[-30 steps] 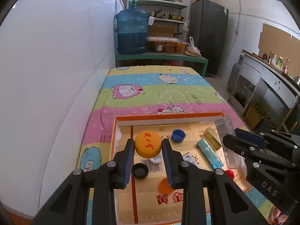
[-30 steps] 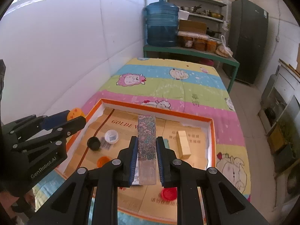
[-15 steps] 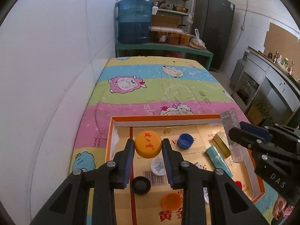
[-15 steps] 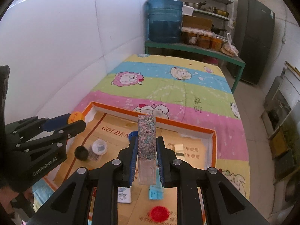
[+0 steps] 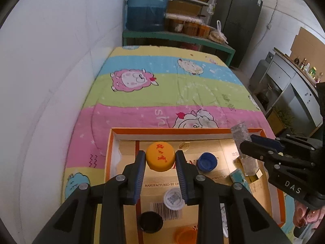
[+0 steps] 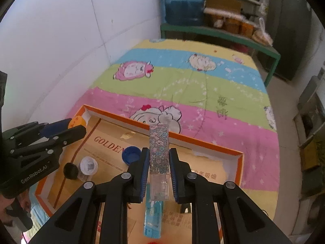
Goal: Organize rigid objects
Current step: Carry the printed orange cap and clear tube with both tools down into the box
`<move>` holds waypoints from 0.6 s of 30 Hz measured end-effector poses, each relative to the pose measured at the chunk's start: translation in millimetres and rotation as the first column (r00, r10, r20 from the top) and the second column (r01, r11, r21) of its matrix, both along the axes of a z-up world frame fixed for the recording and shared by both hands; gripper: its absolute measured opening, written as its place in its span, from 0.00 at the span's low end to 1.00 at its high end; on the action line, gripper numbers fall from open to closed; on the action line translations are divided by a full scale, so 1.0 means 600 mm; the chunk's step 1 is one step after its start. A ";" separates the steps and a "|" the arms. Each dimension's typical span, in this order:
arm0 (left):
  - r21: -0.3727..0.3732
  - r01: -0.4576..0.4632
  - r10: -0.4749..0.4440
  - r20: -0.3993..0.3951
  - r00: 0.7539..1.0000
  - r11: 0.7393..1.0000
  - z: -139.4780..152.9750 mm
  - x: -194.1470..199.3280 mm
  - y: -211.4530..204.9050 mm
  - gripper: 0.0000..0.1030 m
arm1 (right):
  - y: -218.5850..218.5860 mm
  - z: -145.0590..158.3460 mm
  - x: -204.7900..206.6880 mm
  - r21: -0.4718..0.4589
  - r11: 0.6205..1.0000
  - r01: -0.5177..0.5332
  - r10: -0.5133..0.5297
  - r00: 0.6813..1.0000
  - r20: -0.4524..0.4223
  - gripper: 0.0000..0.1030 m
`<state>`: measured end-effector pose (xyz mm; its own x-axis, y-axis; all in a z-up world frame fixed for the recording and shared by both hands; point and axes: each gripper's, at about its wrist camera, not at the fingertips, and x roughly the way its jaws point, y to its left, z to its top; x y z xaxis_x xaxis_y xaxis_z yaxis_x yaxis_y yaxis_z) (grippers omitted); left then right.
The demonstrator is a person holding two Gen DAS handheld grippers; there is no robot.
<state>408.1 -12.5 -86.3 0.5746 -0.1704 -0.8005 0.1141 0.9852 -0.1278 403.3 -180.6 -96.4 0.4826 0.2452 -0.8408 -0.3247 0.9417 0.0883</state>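
While both loads hang above the orange tray [image 5: 110,152], left gripper [image 5: 160,159] clamps a yellow cap [image 5: 160,156]; right gripper [image 6: 159,160] clamps a flowered box [image 6: 159,151]. Carrying step; next, choose resting spots.

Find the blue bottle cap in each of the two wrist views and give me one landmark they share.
Left wrist view: the blue bottle cap lies in the box, right of centre, just right of the left gripper and its yellow cap.
Right wrist view: it lies left of centre, just left of the right gripper.
Shared landmark: the box's orange rim.
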 end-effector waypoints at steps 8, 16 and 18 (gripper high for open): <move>-0.016 -0.012 0.012 -0.036 0.999 1.000 -0.025 0.016 0.004 0.30 | 0.008 -0.018 0.016 0.097 0.994 0.050 -0.044 0.997 -0.062 0.19; -0.017 -0.009 0.008 -0.051 0.999 1.000 -0.038 0.023 0.003 0.30 | 0.007 -0.038 0.029 0.161 0.978 0.132 -0.116 0.987 -0.108 0.19; -0.022 -0.011 0.010 -0.054 0.998 1.000 -0.041 0.025 0.004 0.30 | 0.008 -0.042 0.031 0.154 0.977 0.145 -0.128 0.985 -0.116 0.19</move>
